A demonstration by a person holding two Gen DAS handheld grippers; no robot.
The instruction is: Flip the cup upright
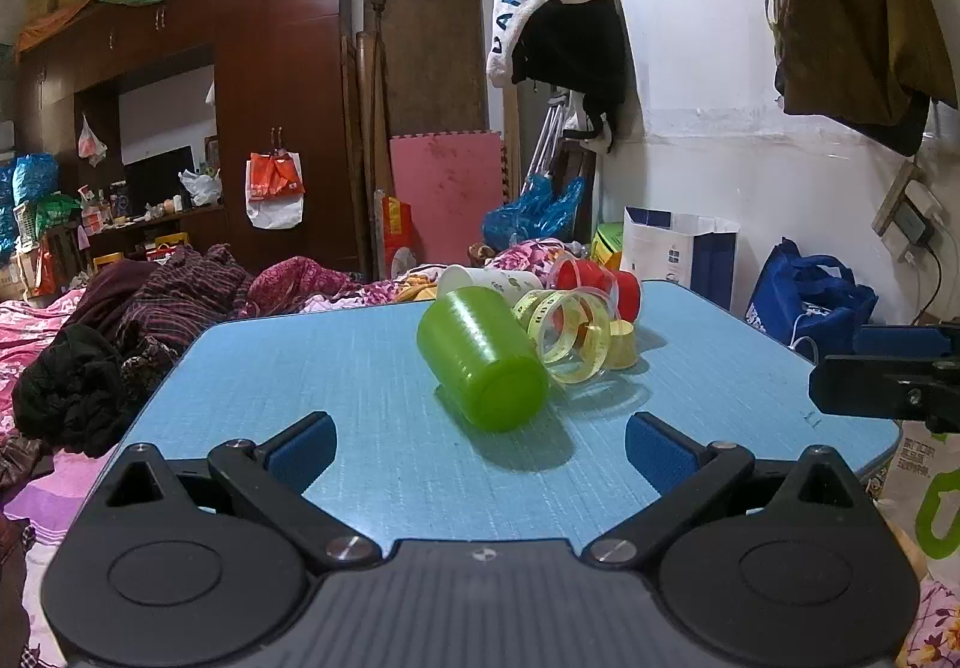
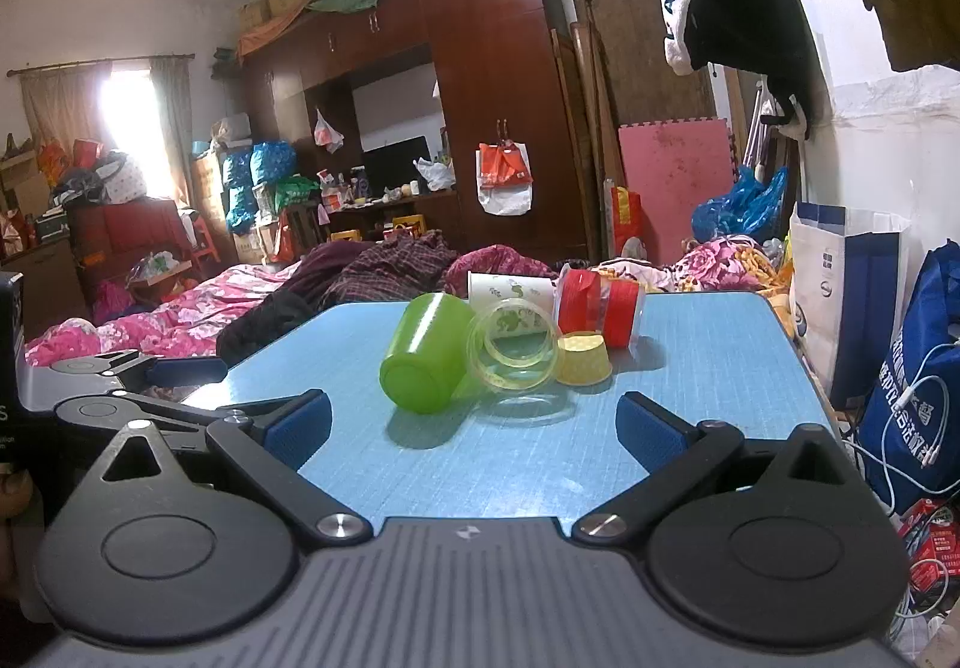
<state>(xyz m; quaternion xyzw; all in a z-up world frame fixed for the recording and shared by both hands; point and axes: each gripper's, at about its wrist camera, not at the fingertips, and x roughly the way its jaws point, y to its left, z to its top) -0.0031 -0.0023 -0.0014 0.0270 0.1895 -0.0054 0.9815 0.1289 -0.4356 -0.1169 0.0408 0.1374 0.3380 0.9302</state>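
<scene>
Green cup [image 1: 483, 359] lies on its side near the middle of the blue table [image 1: 336, 368], its closed base turned toward both cameras and its mouth facing away, so it cannot hold anything until it is stood up. Being round, it would probably roll if nudged sideways. Just beside it, touching or nearly so, a clear yellowish cup [image 1: 573, 338] lies toppled too, with a small yellow cup [image 1: 621, 347] resting rim-down against it, a red cup [image 1: 600, 287] behind, and a white paper cup [image 1: 486, 281] on its side at the far edge (the whole cluster looks tipped over together). That crowding sits on the green cup's right, which likely favours an approach from the near, open side.

Left gripper [image 1: 480, 449] hovers low over the near table edge with its blue pads spread wide and nothing between them, lined up on the green cup. Right gripper [image 2: 474, 425] is likewise spread wide and empty, held back beside the left one.
</scene>
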